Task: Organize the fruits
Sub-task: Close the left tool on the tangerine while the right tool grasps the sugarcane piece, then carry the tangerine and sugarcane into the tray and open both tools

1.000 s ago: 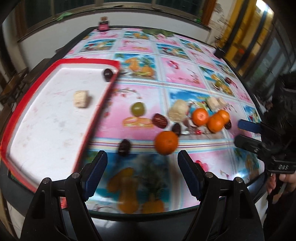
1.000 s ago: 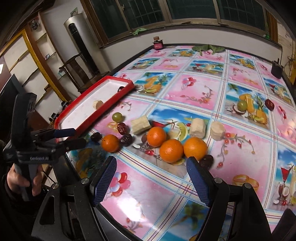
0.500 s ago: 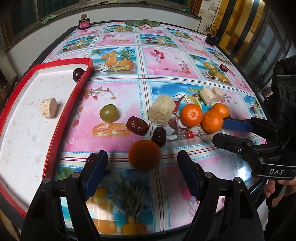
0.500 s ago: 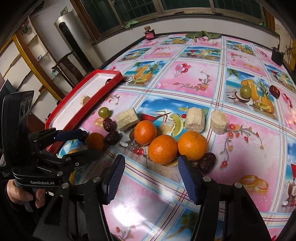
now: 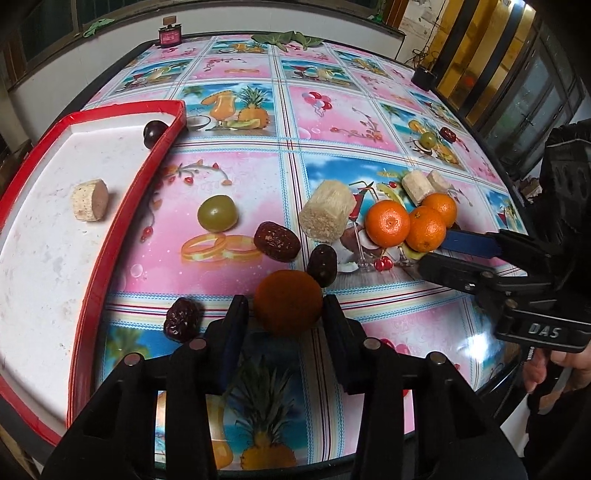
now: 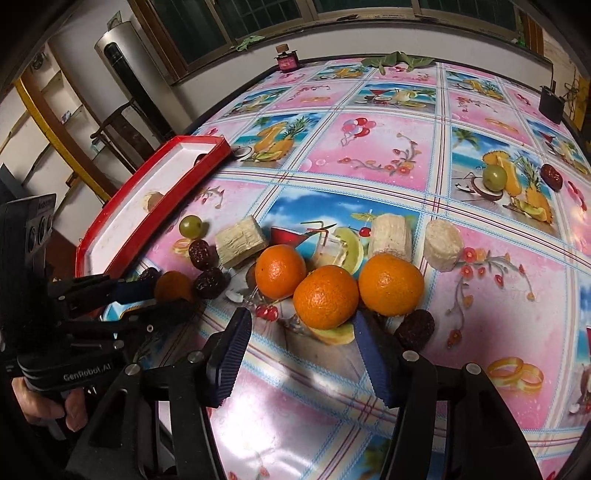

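My left gripper has closed around a shaded orange on the table; both pads touch its sides. It also shows in the right wrist view. My right gripper is open, its jaws on either side of the nearest orange of a group of three, with gaps on both sides. The red tray at left holds a cut sugarcane piece and a dark plum. A green grape, dates and sugarcane chunks lie between tray and oranges.
A date lies just left of my left gripper. A date lies right of my right gripper. Another grape and date lie far right. A small pink bottle and a black cup stand near the table's far edges.
My left gripper moved forward and closed onto the near orange. My right gripper advanced toward the three oranges and narrowed around the nearest one.
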A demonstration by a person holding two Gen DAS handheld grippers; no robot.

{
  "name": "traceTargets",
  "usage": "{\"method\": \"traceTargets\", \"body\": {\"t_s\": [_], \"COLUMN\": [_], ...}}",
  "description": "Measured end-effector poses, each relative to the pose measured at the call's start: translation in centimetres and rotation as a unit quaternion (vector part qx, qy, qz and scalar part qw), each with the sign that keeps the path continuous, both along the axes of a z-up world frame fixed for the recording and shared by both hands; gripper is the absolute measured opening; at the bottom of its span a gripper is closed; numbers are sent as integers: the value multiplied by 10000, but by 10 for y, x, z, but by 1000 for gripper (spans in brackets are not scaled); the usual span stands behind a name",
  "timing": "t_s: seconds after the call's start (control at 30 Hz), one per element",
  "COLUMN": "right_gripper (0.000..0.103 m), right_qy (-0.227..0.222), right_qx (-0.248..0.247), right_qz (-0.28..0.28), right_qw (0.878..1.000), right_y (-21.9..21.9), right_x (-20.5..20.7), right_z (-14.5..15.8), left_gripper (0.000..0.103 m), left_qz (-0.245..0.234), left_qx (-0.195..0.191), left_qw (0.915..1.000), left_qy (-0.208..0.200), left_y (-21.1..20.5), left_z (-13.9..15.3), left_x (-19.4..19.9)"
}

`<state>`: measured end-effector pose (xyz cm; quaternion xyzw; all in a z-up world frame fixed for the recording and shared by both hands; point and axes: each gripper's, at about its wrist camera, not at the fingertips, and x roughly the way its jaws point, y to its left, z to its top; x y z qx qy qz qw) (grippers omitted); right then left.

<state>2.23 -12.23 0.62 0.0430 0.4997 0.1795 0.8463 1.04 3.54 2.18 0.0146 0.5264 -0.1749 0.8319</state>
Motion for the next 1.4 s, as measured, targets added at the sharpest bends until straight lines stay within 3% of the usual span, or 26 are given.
{"method": "traceTargets", "body": {"t_s": [0.27, 0.67, 0.73, 0.8, 1.4], "right_gripper": [60, 58, 39, 36, 36], "right_qy": [-491, -229, -190, -194, -701], "right_qx": [-97, -391, -481, -525, -235], "right_qz": [418, 1166, 1236, 1247, 1271], "right_qw": [9979, 9921, 9910, 9906, 9891], "right_y": [15, 73, 77, 78, 84], "right_x": [-9, 53, 56, 56, 41], "right_z": [43, 6, 1, -1, 40], "left_gripper": [35, 35, 35, 35, 35], "left_qz": [2, 44, 63, 83, 243], "left_qx": [-105, -216, -234, -242, -267], "left_qw": [9999, 9997, 9997, 9996, 9991], "left_qy": [56, 108, 101, 94, -201], "left_y": [5, 11, 13, 14, 34], "left_z": [1, 5, 6, 7, 35], "left_x": [-4, -8, -7, -7, -13]}}
